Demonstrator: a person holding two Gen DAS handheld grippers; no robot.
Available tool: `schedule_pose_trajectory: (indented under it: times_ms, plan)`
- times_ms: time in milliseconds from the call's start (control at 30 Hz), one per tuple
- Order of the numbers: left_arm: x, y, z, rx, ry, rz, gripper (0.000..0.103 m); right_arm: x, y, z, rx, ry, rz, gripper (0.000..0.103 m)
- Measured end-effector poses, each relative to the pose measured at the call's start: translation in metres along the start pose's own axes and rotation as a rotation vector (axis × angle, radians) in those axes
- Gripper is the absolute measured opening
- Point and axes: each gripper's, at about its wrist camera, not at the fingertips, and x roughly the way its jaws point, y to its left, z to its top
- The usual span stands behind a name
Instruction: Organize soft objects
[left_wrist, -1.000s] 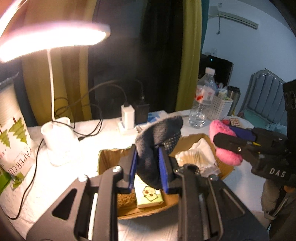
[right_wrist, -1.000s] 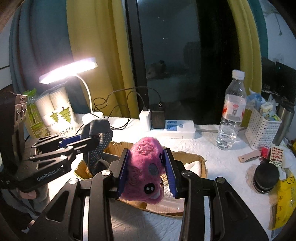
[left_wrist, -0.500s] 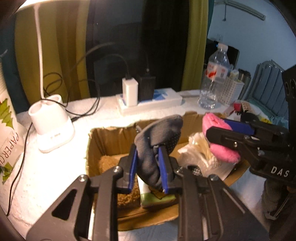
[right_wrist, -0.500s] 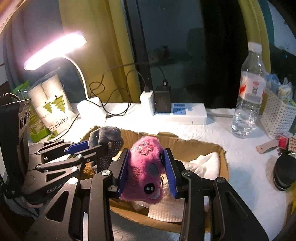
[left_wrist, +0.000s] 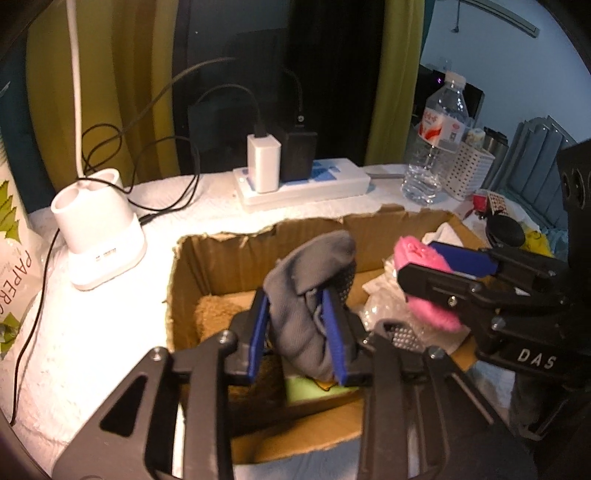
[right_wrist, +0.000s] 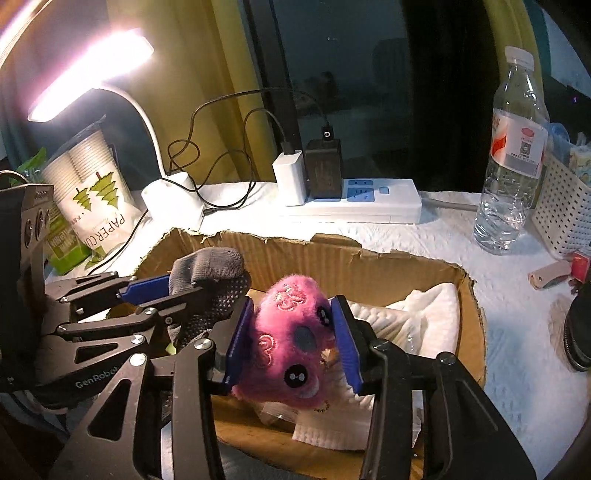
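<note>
Over the box (right_wrist: 469, 295) my left gripper (left_wrist: 299, 332) clamps the sock (left_wrist: 303, 295) and my right gripper (right_wrist: 291, 343) clamps the pink toy (right_wrist: 291, 339), so next I should lower and release both inside.

Both wrist cameras look closely down into the cardboard box (left_wrist: 258, 435) (right_wrist: 424, 273) from its near side, sharing its interior.

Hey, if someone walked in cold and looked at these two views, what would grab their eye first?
The pink plush, pinched in the right gripper over the cardboard box, stands out most. Just to its left, the left gripper clamps a grey sock above the same box. Behind them, the lit desk lamp glares at the table's far left.
</note>
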Motion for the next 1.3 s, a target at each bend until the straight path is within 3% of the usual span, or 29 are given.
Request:
schedule_pose_trajectory:
  times_ms: [133,167,200,267,533,600,667,1133,1300]
  plan:
    - [-0.010,-0.001,0.001,0.006,-0.016,0.003,0.034,-0.009,0.003,0.002,-0.004,-0.014,-0.015,0.051]
    - [-0.013,-0.001,0.001,0.007,-0.022,0.005,0.042,-0.012,0.004,0.003,-0.005,-0.020,-0.018,0.053]
    - [-0.016,-0.001,0.002,0.006,-0.027,0.007,0.060,-0.015,0.004,0.003,-0.006,-0.024,-0.021,0.055]
    - [-0.021,0.000,0.002,-0.007,-0.041,0.013,0.076,-0.022,0.005,0.004,-0.009,-0.037,-0.028,0.059]
    - [-0.059,0.000,0.003,-0.029,-0.116,0.021,0.078,-0.051,0.010,0.003,-0.014,-0.081,-0.067,0.060]
    - [-0.068,-0.002,0.003,-0.031,-0.134,0.013,0.093,-0.060,0.012,0.003,-0.018,-0.093,-0.079,0.060]
    - [-0.080,-0.004,0.002,-0.030,-0.157,0.009,0.097,-0.071,0.015,0.003,-0.020,-0.107,-0.090,0.061]
    - [-0.162,-0.019,-0.010,-0.019,-0.257,0.057,0.100,-0.139,0.043,-0.013,-0.031,-0.180,-0.151,0.066]
    - [-0.192,-0.020,-0.023,-0.028,-0.285,0.087,0.101,-0.163,0.056,-0.024,-0.035,-0.199,-0.159,0.074]
